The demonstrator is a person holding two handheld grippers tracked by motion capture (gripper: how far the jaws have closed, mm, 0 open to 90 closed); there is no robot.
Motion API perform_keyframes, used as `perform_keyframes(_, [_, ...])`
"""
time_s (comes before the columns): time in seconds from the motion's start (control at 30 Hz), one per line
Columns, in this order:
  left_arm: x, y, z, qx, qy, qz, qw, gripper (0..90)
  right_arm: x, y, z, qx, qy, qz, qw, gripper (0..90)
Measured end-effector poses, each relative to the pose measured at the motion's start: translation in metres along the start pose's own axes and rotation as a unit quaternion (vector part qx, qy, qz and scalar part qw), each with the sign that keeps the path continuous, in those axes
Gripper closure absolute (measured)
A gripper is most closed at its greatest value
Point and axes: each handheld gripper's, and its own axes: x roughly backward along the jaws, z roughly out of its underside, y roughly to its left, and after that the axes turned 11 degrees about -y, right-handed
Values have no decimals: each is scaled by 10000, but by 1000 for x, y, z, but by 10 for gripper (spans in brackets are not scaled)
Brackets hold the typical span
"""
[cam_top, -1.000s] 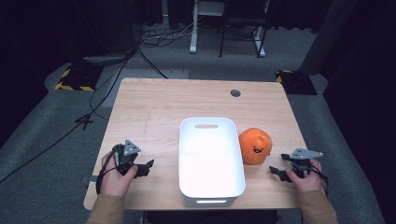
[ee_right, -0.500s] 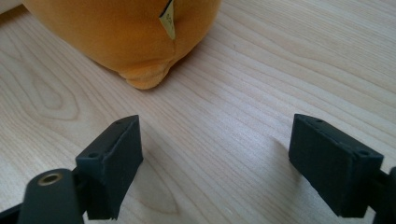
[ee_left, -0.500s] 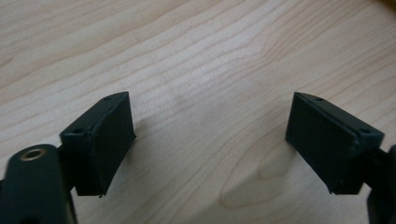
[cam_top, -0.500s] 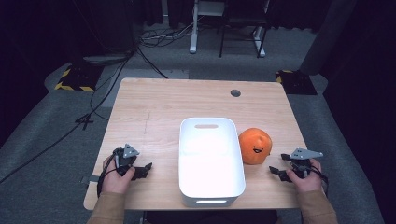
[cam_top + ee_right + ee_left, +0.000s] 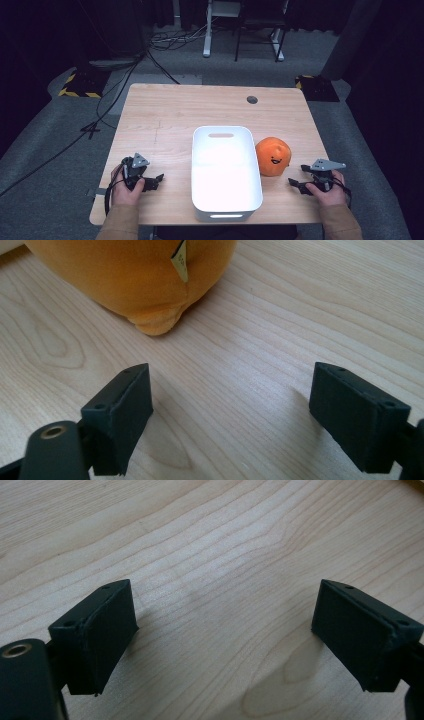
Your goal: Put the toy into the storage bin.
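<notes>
An orange plush toy (image 5: 272, 156) with a small smiling face lies on the wooden table (image 5: 165, 115), touching the right side of a white plastic bin (image 5: 226, 200). The bin looks empty. My right gripper (image 5: 296, 183) rests near the table's front right, open, a short way right of the plush. In the right gripper view the plush (image 5: 135, 275) lies just beyond my open right gripper (image 5: 230, 410), with bare wood between the jaws. My left gripper (image 5: 156, 180) sits left of the bin, open. In the left gripper view my left gripper (image 5: 225, 635) has wood grain between its jaws.
A round cable hole (image 5: 252, 99) is set in the table's far right. Beyond the table stand chair or desk legs (image 5: 207, 30), and cables (image 5: 125, 80) trail over the grey floor. Yellow-black striped blocks (image 5: 77, 85) lie on the floor at both far corners.
My left gripper has shifted a little toward the table's front edge. The right gripper, plush and bin have stayed in place.
</notes>
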Motion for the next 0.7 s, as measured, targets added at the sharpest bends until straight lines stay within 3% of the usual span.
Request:
perform_keyframes(0.17, [0, 0, 0, -9, -6, 0, 10000, 109, 0, 1, 0, 38, -11, 34, 10000, 194])
perform_keyframes(0.37, [-1, 0, 0, -16, -8, 14, 10000, 105, 4, 4, 0, 15, -35, 16, 10000, 302])
perform_keyframes(0.57, [-1, 1, -1, -28, 11, 43, 10000, 101, 7, 5, -3, -8, 138, -19, 9999, 371])
perform_keyframes(0.7, [-1, 1, -1, -28, 19, 50, 10000, 99, 13, 2, -9, -147, 280, -242, 9992, 425])
